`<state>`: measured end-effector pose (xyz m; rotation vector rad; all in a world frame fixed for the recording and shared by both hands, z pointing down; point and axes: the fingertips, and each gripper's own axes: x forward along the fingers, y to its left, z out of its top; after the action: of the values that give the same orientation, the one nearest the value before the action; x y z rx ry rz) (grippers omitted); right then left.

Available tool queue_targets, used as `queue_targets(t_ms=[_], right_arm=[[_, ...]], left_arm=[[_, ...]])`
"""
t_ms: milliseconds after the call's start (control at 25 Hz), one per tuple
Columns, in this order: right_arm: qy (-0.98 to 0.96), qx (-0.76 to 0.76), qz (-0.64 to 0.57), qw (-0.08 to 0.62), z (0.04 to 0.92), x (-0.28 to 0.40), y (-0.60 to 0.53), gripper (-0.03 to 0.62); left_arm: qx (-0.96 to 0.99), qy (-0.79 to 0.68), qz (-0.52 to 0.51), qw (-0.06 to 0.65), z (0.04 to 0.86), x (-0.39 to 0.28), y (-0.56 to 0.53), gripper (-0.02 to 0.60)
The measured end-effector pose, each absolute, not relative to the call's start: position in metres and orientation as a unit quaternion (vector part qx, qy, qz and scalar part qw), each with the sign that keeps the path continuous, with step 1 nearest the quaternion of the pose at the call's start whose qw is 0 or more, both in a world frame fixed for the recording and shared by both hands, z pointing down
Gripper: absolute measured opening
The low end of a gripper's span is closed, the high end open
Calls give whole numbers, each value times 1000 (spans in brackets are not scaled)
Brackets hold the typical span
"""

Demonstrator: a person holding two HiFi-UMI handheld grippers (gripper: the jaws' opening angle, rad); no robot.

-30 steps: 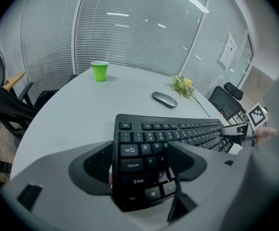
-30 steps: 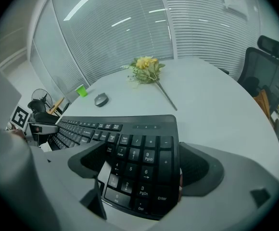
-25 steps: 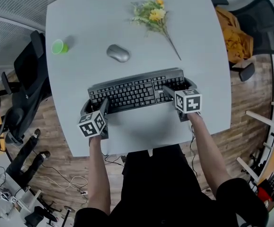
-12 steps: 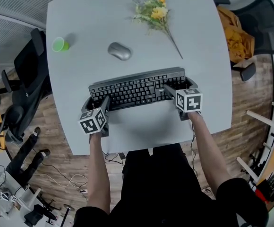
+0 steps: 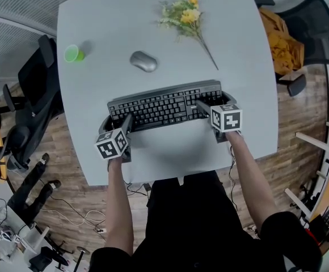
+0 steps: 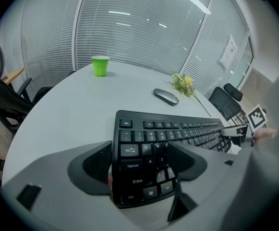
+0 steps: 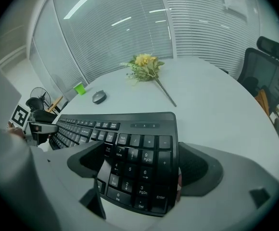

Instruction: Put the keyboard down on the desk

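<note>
Between your matt grey plastic fingers (image 6: pixel 190 162), whose pads (image 6: pixel 98 162) look ribbed and perhaps rubbery, the keyboard (image 6: pixel 178 134) is matt black plastic, and beyond them the smooth pale desk (image 6: pixel 72 105) carries a glossy silvery mouse (image 6: pixel 166 96).

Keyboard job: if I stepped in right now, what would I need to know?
Left tool: shut on the keyboard's left end.
Right tool: shut on its right end.
Keyboard: held at both ends, low over the desk near its front edge; whether it touches cannot be told.
Done: it is in place over the desk.
Left: lower it flat, open both tools, draw them back.
</note>
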<state>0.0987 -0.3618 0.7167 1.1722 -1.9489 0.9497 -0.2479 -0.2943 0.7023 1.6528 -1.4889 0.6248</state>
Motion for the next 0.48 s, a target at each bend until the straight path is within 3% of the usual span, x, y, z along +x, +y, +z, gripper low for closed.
queue_targets(t_ms=[480], right_arm=[[-744, 462, 351, 332, 704, 106, -349, 456]], left_arm=[[659, -595, 225, 400, 698, -247, -278, 342]])
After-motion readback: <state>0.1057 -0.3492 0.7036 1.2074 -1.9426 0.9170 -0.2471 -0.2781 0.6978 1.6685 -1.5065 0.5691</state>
